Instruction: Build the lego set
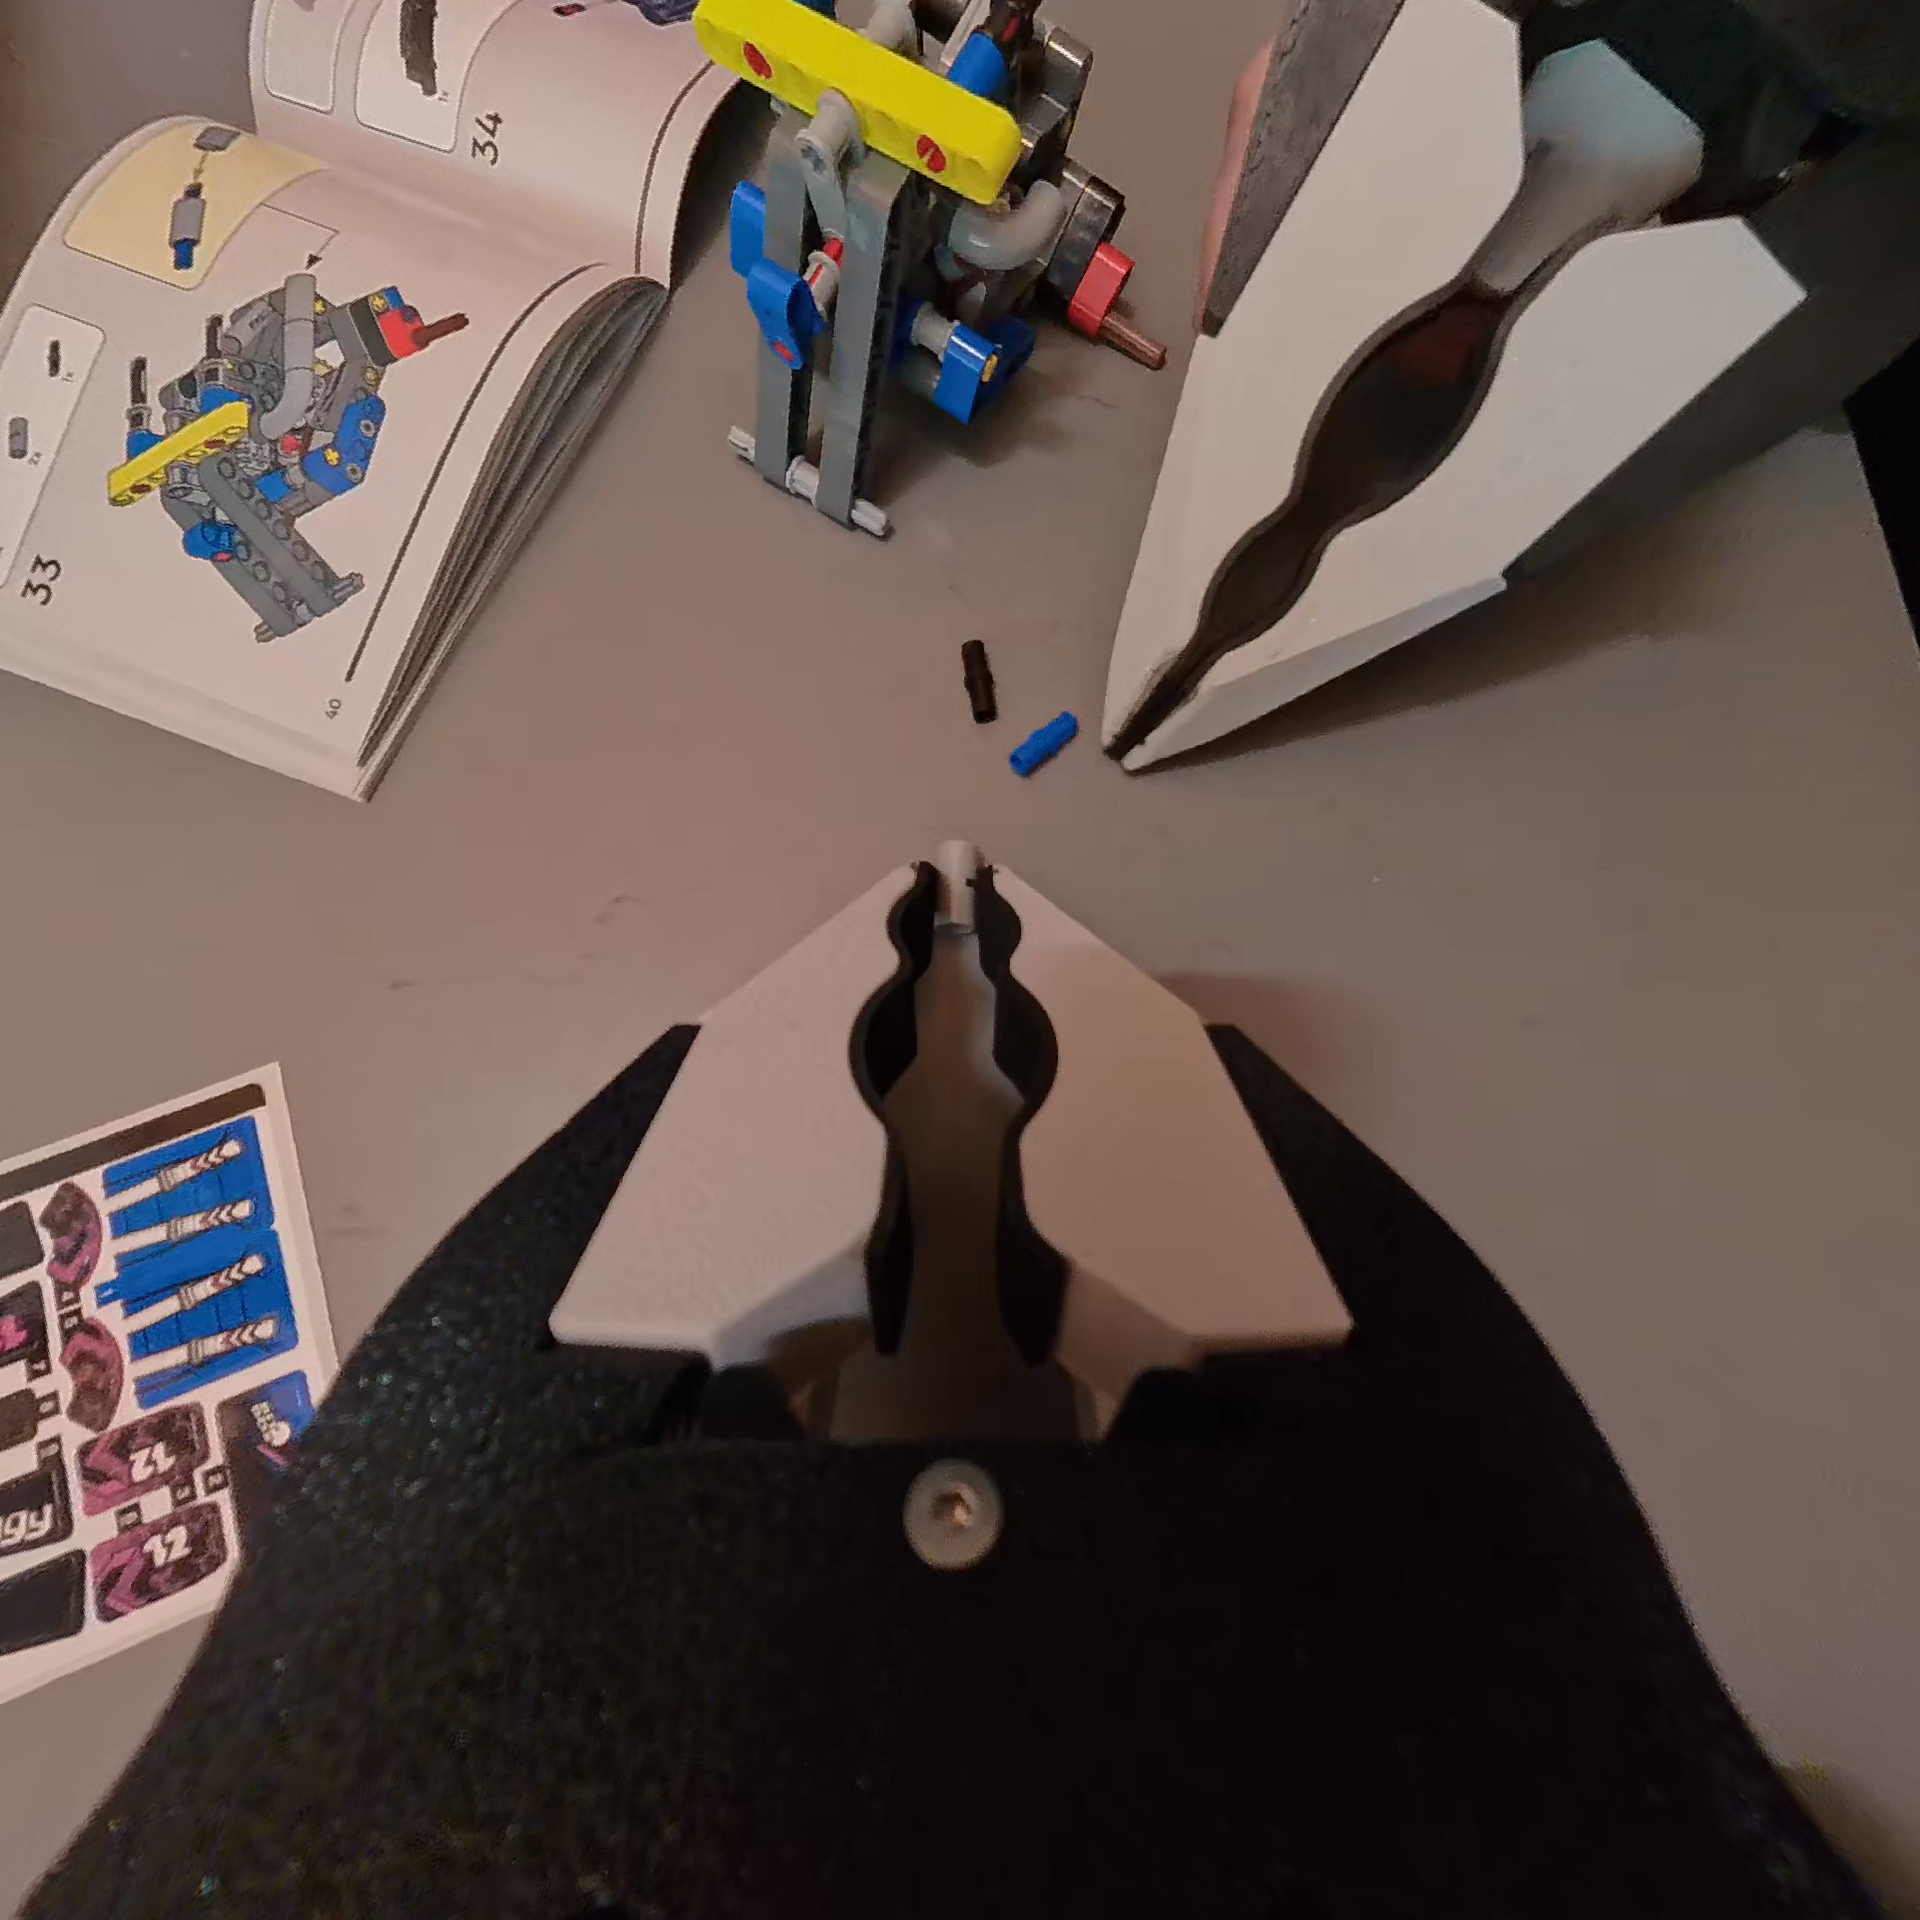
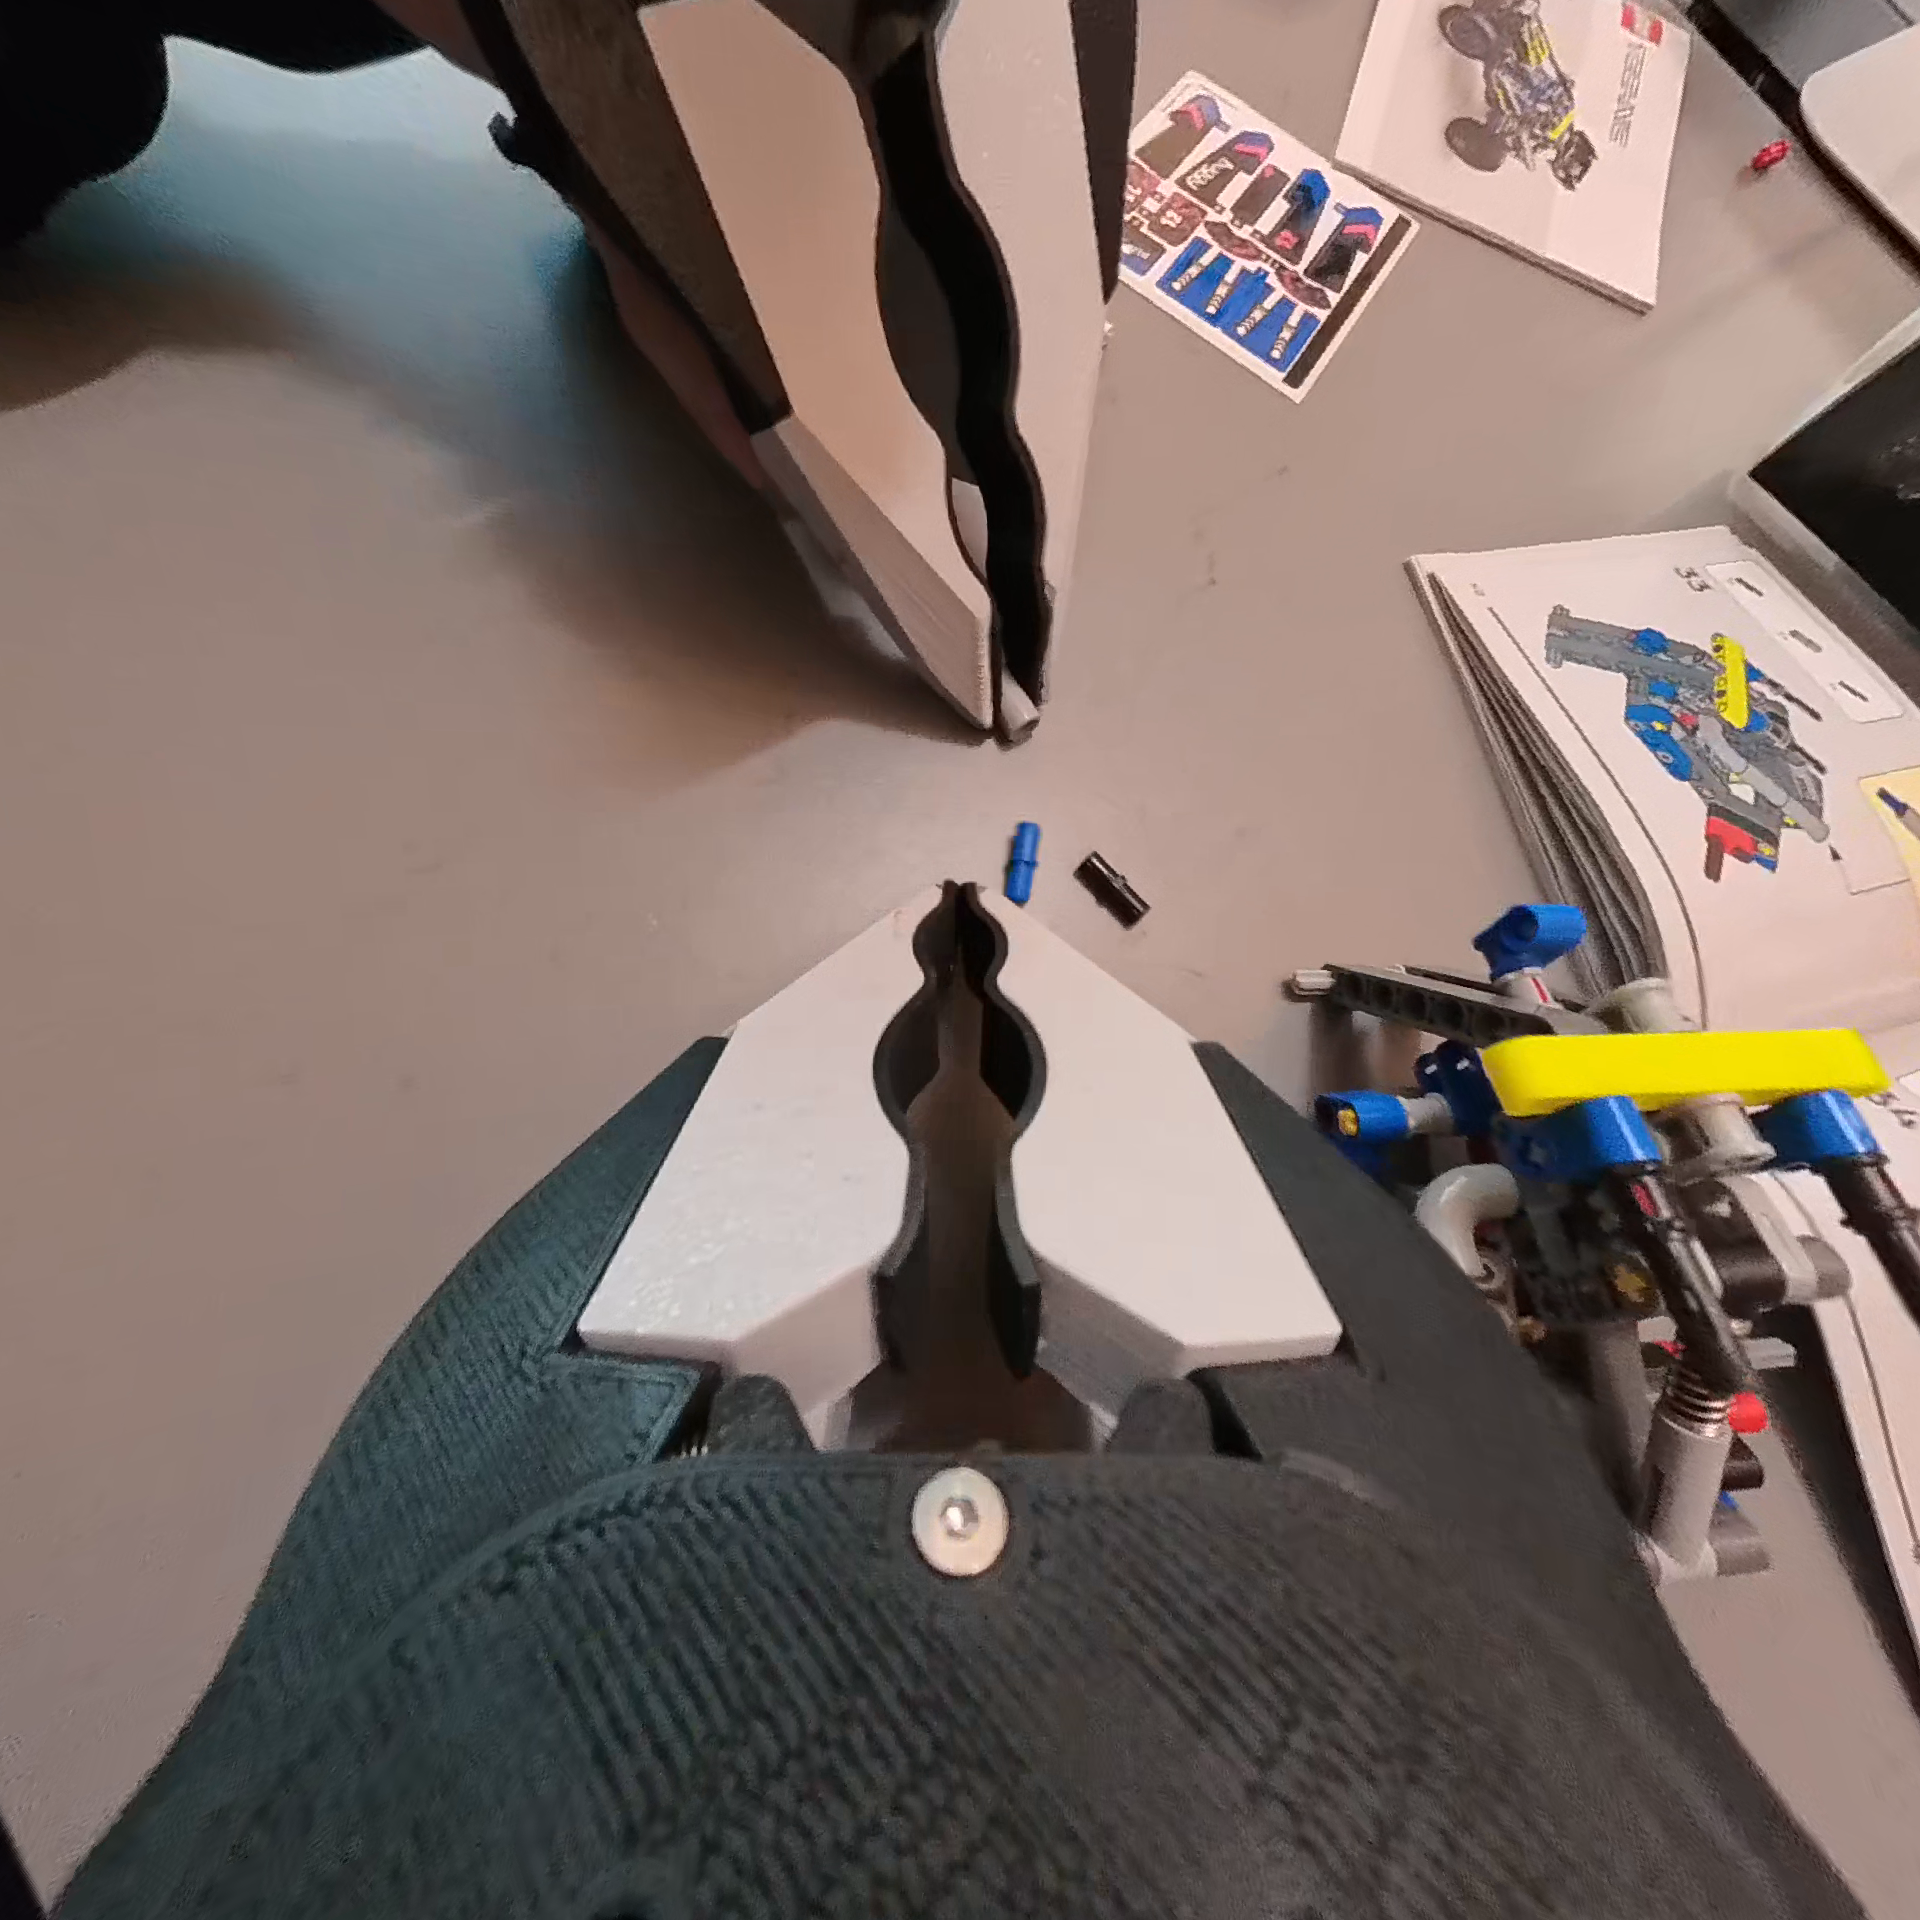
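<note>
Two grippers over a grey table (image 1: 582, 831), tips near each other. Left gripper (image 1: 956, 883) low and central in its own view, jaws almost together, dark pads pinching a small light grey cylindrical piece (image 1: 957, 894) at the very tip, one end poking out past the fingertips. Same piece visible in the right wrist view at the tip of the left gripper, upper centre, just above the tabletop. Right gripper (image 2: 962, 891) low centre in its own view, jaws closed tip to tip, nothing visible between them; seen also at the right edge of the left wrist view, tips pressed together and down close to the table.

Just beside the right gripper's tips, lying loose on the table: a small blue pin (image 2: 1022, 862), and next to it a small black pin (image 2: 1112, 887), the two apart from each other. Both between the two grippers, nearer the right one.

Partly built toy model (image 1: 894, 239) at top centre of the left wrist view, with grey beams, blue connectors, a yellow beam across the top and a red part at its side; in the right wrist view at the right edge, close beside the right gripper's body. Open instruction booklet (image 1: 312, 395) at upper left of the left wrist view. Sticker sheet (image 1: 145, 1340) at lower left, flat on the table. Second, closed booklet (image 2: 1517, 135) at upper right of the right wrist view, beside the sticker sheet.
</note>
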{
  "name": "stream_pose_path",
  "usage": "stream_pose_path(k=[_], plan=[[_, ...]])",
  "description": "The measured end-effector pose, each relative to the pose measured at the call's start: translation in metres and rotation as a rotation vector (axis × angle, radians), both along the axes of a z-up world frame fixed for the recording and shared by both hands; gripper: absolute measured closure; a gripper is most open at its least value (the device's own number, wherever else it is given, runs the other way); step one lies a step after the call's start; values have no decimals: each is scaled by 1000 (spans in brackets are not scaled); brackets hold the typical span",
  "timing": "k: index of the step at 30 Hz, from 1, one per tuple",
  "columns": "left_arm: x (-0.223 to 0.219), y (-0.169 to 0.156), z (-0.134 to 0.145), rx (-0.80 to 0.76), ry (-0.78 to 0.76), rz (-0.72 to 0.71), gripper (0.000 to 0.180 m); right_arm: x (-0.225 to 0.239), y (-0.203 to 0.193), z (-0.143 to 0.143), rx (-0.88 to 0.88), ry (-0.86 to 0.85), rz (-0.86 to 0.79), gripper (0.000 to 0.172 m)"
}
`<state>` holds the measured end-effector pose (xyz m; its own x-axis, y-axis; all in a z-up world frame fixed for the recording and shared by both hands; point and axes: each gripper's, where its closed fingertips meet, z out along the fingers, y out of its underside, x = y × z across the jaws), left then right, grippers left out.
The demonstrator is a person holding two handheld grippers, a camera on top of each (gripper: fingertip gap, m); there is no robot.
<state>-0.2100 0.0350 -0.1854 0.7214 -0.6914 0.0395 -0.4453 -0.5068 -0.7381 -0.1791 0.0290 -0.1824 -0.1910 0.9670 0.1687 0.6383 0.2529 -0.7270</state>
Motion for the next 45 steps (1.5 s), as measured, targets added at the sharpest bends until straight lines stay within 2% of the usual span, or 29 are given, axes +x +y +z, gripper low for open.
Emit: stream_pose_path(k=[8,17,25,31,33,37,40,45], plan=[[1,-3,0,-3,-4,-4,175,-5,-11,0,47,10,43,172],[1,-3,0,1,-1,-4,175,14,31,9,98,9,-114,170],[1,-3,0,2,0,-4,176,1,32,0,178,-5,-61,172],[1,-3,0,6,5,-7,175,-6,23,0,156,-12,-18,172],[1,-3,0,15,15,-12,175,0,29,2,159,-42,-59,164],[1,-3,0,11,11,-15,175,-2,16,15,-34,4,-96,157],[1,-3,0,9,8,-14,175,-5,12,6,-57,-24,-97,154],[2,-4,0,16,16,-19,175,-12,4,0,-38,-25,-51,169]])
